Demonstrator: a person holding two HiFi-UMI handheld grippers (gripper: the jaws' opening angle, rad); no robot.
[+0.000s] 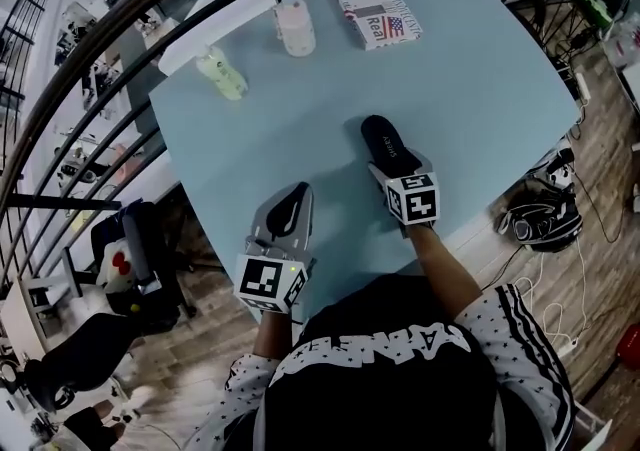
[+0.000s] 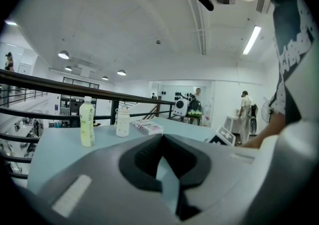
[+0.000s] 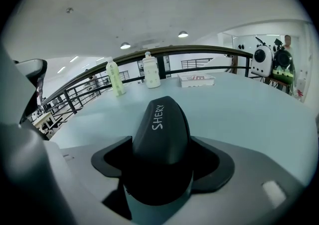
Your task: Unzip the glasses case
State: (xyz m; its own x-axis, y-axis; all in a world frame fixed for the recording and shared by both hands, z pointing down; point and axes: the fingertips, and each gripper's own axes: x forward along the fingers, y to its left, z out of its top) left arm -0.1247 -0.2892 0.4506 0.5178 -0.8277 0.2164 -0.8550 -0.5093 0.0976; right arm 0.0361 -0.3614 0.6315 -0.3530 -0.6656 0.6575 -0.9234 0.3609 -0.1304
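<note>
A black glasses case (image 1: 385,142) marked in white lettering lies on the light blue table (image 1: 480,89), near its front edge. My right gripper (image 1: 392,161) straddles the case's near end. In the right gripper view the case (image 3: 164,139) fills the gap between the jaws, and both pads (image 3: 107,159) sit against its sides. No zipper pull shows in any view. My left gripper (image 1: 297,191) rests on the table to the left of the case, apart from it. Its tips meet in the left gripper view (image 2: 162,139) with nothing between them.
A pale green bottle (image 1: 222,74) and a white bottle (image 1: 294,26) stand at the table's far side, beside a printed box (image 1: 377,11). A dark railing (image 1: 100,69) curves round the far and left edges. Headphones (image 1: 540,219) lie on the floor at the right.
</note>
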